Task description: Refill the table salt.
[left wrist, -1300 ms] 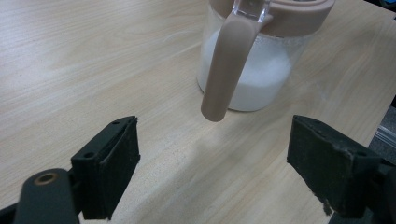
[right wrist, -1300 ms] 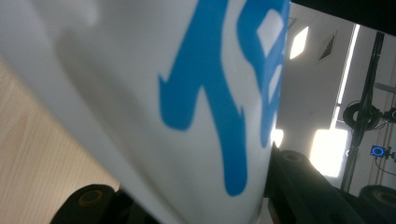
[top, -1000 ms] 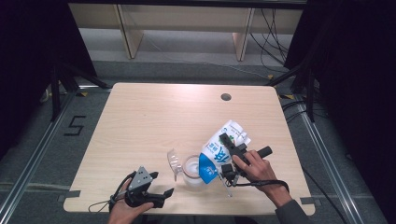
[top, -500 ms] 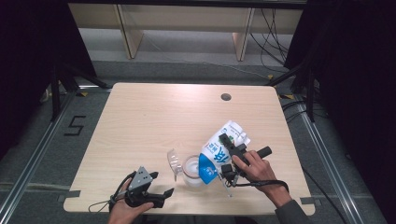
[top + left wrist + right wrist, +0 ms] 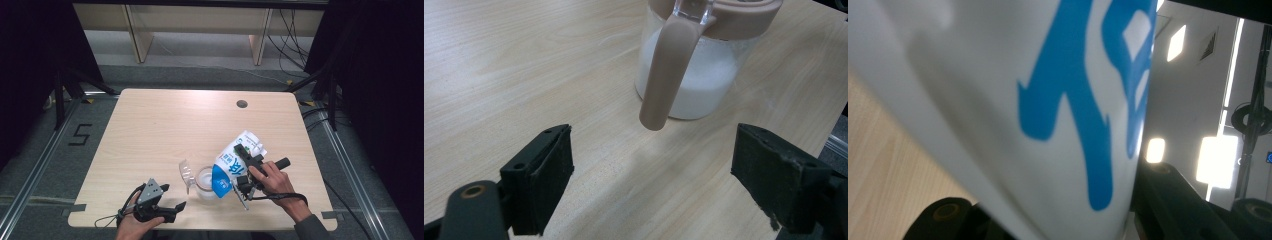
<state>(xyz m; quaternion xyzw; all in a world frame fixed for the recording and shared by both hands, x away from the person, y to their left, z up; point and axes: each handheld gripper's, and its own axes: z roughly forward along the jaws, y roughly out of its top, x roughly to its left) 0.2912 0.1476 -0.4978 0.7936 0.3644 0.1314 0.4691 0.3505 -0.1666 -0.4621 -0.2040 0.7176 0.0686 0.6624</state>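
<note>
A clear jar [image 5: 694,65] near the table's [image 5: 175,130] front edge holds white powder; the right gripper [image 5: 245,172] clamps a tilted white-and-blue bag [image 5: 235,162] over it — the left gripper [image 5: 165,207] rests beside, jaws apart.

We see a pale wood-grain tabletop [image 5: 165,130] with a smooth, faintly sheened finish. The clear glass jar [image 5: 689,75] looks glossy, its beige plastic lid and handle [image 5: 666,70] matt and smooth. The white and blue pouch [image 5: 235,165] looks like smooth, slightly glossy plastic film. The left gripper [image 5: 654,175] has matt black pads [image 5: 549,175], roughened at the edges.
</note>
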